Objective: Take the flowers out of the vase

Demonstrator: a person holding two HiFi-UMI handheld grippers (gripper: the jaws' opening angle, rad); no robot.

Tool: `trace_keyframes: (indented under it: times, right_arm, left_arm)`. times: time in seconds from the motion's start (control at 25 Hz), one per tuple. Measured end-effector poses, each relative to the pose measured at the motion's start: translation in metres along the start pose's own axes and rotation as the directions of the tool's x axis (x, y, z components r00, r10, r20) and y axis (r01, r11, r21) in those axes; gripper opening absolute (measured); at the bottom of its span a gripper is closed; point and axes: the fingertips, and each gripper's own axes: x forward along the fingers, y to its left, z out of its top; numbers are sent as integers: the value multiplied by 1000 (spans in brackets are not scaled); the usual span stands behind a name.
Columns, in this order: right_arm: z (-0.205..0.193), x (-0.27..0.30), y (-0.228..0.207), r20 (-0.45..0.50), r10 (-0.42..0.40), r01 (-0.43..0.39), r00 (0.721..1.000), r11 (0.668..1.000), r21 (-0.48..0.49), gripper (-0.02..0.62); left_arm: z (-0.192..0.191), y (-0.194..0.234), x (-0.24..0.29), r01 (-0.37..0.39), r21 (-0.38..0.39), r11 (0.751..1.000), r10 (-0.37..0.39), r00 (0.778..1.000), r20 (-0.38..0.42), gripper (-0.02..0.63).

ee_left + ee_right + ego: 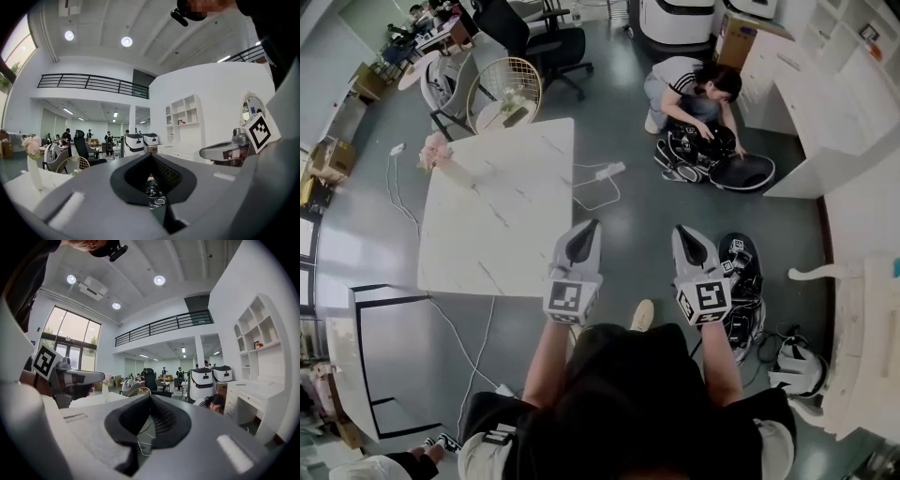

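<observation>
A pale vase (441,161) with pink flowers (434,148) stands at the far left corner of the white marble table (502,225). My left gripper (592,226) hangs over the floor just off the table's right edge, shut and empty, well short of the vase. My right gripper (681,231) is beside it to the right, also shut with nothing in it. The left gripper view has the vase (33,172) and its flowers (32,145) far off at the left. In the right gripper view the vase (107,391) is small behind the left gripper (70,377).
A person (694,84) crouches over black bags (712,155) on the floor ahead right. White cables and a power strip (609,171) lie by the table. A wire chair (506,89) and office chairs stand beyond it. A white cabinet (853,122) lines the right.
</observation>
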Motion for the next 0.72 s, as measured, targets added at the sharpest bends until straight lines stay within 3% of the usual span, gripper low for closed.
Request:
trace_keyframes:
  times: [0.4,0.72]
  right_arm:
    - [-5,16,-45,-4,42,-42,999,999,26,5]
    - [-3,72,-69,-7,65,-65,998,998,10,5]
  left_arm:
    - [-3,-19,40,-24,-14,1000,24,999,-30,8]
    - [-6,10,98,-34,-27,999,33,999,-33,8]
